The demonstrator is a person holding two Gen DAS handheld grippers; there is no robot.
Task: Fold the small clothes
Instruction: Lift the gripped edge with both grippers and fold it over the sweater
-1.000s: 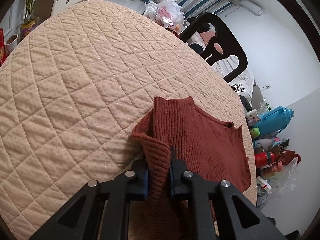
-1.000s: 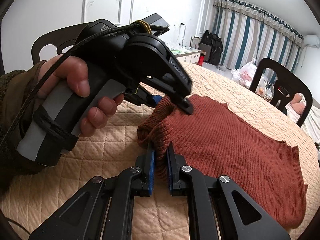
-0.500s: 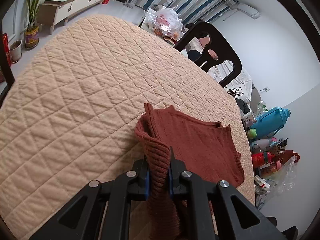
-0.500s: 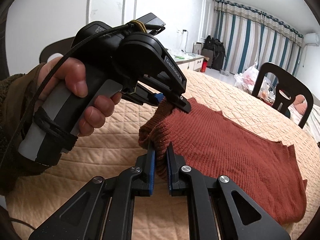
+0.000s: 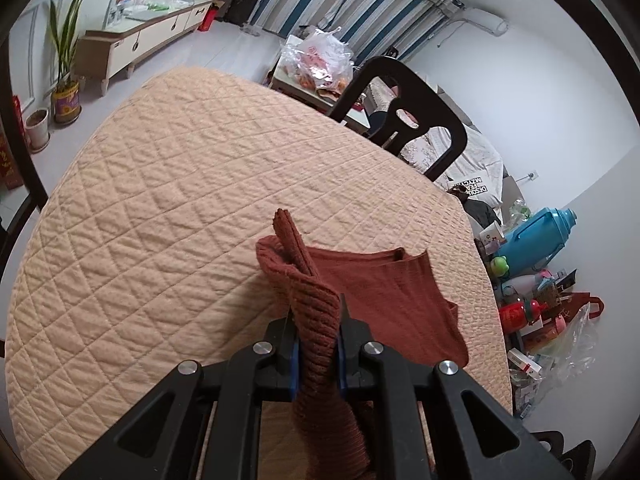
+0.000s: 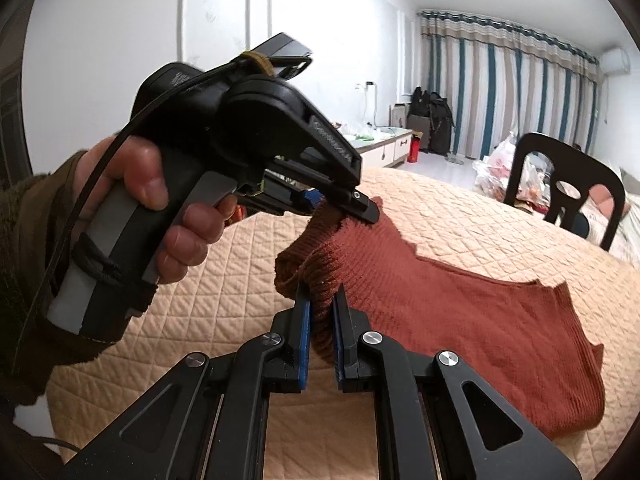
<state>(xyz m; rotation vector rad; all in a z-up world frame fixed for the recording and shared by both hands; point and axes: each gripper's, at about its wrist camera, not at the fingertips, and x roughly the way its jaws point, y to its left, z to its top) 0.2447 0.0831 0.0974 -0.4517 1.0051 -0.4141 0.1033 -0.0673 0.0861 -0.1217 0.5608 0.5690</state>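
A rust-red ribbed knit garment (image 6: 460, 312) lies partly on the quilted beige table cover (image 6: 480, 220). My left gripper (image 5: 316, 320) is shut on one bunched edge of the garment (image 5: 384, 292) and holds it above the table. It also shows in the right wrist view (image 6: 344, 208), held by a hand. My right gripper (image 6: 320, 304) is shut on the neighbouring part of the same edge, just below the left one. The rest of the garment trails down to the right and rests on the cover.
A black chair (image 5: 404, 116) stands at the far side of the table (image 5: 160, 200). Bottles, a blue jug (image 5: 536, 240) and bags crowd the floor at the right. A low cabinet (image 5: 140, 40) and potted plants (image 5: 64, 80) stand at the far left.
Both grippers have lifted the held edge higher. More of the garment has come off the table, and it looks narrower and more bunched in the left wrist view.
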